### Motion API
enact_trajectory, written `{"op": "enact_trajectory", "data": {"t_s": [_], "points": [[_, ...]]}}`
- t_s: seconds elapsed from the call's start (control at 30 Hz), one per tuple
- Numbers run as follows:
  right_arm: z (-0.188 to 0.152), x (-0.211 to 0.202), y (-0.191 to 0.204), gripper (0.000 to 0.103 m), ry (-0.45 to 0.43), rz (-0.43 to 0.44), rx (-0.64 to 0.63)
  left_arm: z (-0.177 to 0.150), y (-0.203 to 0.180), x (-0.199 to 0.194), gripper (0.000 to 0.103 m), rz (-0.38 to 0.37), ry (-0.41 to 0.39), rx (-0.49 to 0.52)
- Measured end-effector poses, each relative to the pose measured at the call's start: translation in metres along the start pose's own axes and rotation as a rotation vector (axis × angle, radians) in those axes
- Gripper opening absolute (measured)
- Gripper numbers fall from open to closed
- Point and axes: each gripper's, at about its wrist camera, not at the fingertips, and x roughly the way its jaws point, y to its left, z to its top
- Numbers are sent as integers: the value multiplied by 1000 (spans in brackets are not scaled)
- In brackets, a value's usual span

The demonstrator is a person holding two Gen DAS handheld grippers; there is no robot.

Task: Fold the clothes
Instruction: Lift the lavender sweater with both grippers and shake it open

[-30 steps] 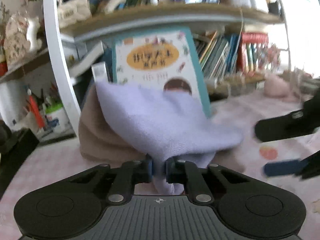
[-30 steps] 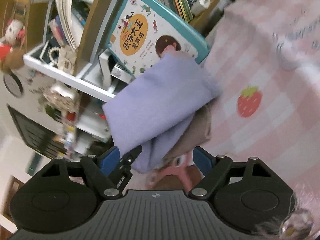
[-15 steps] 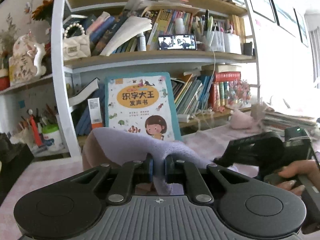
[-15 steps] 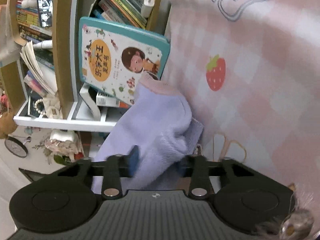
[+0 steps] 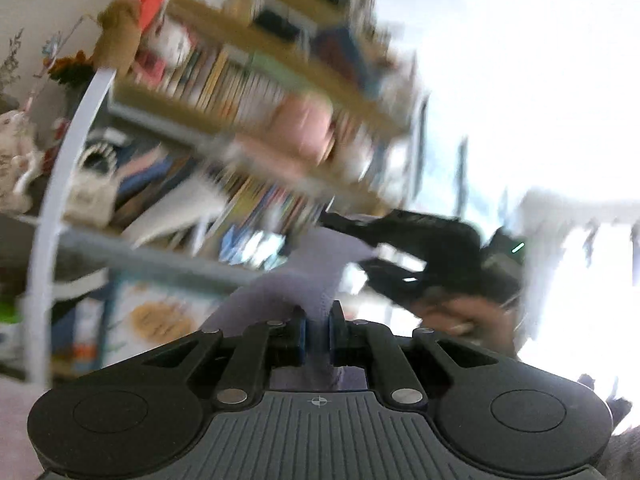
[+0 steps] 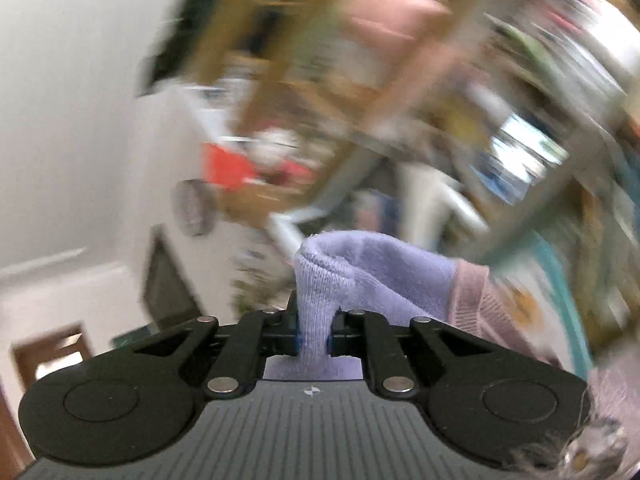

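A cluttered bookshelf (image 5: 248,92) fills the background of both wrist views, heavily smeared by blur, with rows of book spines, a pink box-like shape and a white arched frame (image 5: 72,160) running up at 9 o'clock in the left view. A teal-edged picture book (image 5: 160,316) shows below the shelf at about 8 o'clock there. The left gripper (image 5: 318,334) has its jaws drawn in tight on a fold of the lavender sock (image 5: 288,292), which rises from between the blue pads toward 12 o'clock. At 3 o'clock in that view the right gripper (image 5: 420,248) appears as a dark shape, with a person's hand (image 5: 460,316) beneath it, and bright window glare behind. In the right wrist view the right gripper (image 6: 314,336) is clenched on the same sock (image 6: 360,264): a knitted ridge is pinched between its pads and the fabric bulges up and away toward 2 o'clock, where a pink cuff (image 6: 476,296) shows. A white wall (image 6: 80,120) lies at 9 o'clock.
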Motion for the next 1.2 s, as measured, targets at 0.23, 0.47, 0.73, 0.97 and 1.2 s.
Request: {"op": "enact_trajectory", "data": {"t_s": [0.23,0.47,0.73,0.97,1.2], "points": [[-18,60,23,11,161,56,-156,-10,47,-21,13,-29,42,-235],[-145,129,-60,11,532,-220,-53,-98,105,-34,27,458,425,-286],[-200,184,-79,15,659,-292,-114,-100,102,-50,66,640,395,-183],[-216,135,-46,45,702,-264,-250,-102,95,-46,69,621,402,-131],[-220,35,-27,52,739,-295,-384,-110,80,-45,76,510,417,-132]]}}
